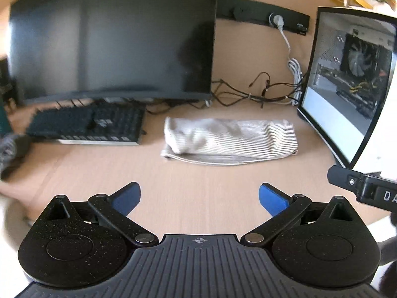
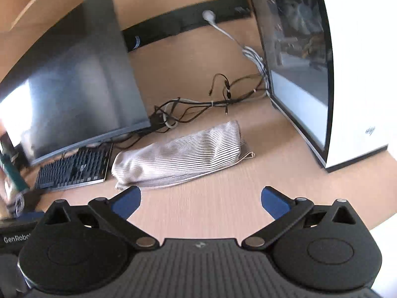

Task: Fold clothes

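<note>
On a pale wood-grain desk [image 1: 198,193], a striped grey-and-white garment [image 1: 229,137] lies folded into a long, narrow bundle, between a black keyboard [image 1: 86,125] on its left and a white computer case [image 1: 347,87] with a glass side panel on its right. The left gripper [image 1: 199,198] hangs above the bare desk in front of the cloth, its blue-padded fingers [image 1: 129,197] spread wide with nothing between them. The right gripper [image 2: 201,200] stands likewise with its jaws fully apart and empty, near the bundle's front edge yet clear of it; in the right wrist view the garment [image 2: 178,157] runs diagonally toward the case [image 2: 347,74]. Part of the right gripper's black body shows at the right edge of the left wrist view. Behind the cloth a dark, switched-off monitor [image 1: 111,37] stands over the keyboard, and a tangle of dark and white cables [image 1: 260,92] trails along the back of the desk to a black socket strip [image 1: 260,12] on the wall, where a white plug [image 1: 276,21] sits. Both views are slightly blurred at the edges.
</note>
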